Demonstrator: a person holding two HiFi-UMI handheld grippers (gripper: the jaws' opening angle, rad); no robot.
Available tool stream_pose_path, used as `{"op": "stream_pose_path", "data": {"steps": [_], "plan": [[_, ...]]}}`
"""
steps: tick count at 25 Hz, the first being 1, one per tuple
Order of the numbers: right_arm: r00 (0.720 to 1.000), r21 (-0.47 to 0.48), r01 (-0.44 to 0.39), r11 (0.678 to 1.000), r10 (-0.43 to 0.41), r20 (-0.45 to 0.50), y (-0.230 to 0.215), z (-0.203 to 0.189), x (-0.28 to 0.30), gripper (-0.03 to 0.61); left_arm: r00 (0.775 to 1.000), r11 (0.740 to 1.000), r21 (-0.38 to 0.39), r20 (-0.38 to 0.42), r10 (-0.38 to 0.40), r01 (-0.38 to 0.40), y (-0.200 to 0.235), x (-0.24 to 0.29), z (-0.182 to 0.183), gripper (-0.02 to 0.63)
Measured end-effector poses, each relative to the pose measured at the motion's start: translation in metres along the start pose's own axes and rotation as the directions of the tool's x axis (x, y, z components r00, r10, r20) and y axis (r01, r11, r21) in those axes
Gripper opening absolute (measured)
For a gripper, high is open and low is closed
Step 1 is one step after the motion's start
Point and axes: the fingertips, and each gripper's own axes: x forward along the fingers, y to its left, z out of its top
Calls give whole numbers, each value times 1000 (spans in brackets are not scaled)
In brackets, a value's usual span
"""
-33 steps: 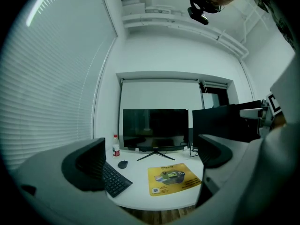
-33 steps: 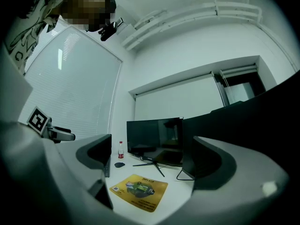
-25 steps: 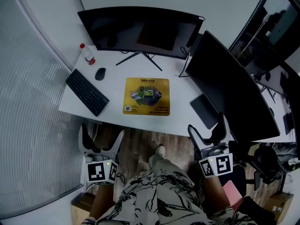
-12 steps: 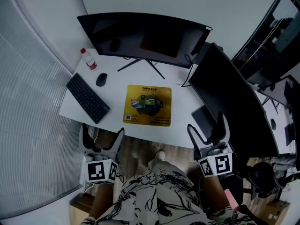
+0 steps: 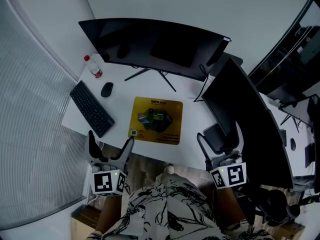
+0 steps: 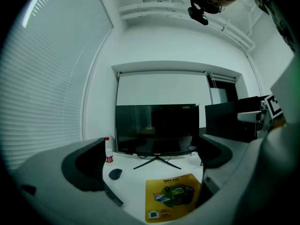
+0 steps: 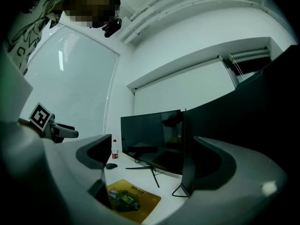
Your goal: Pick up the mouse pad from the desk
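1 mouse pad (image 5: 156,120) flat on desk (image 5: 122,96) | left gripper (image 5: 111,137) jaws apart, empty | right gripper (image 5: 219,132) likewise (both short of it)

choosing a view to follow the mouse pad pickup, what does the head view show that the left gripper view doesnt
Only the head view: the marker cube on the left gripper and the wooden floor below the desk edge.
Only the left gripper view: the ceiling and the head camera overhead.
Both: the yellow mouse pad lying flat on the desk, the mouse, the bottle, the curved monitor, and the left gripper's jaws apart and empty.
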Motion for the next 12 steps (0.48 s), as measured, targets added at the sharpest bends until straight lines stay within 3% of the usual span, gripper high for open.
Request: {"op": "stream_pose_path", "data": {"steps": [12], "plan": [[996,-10,-83,996,83,-13,-16,-12,17,531,1000,999,-24,-14,22,-22,-24,26,-12,601]]}}
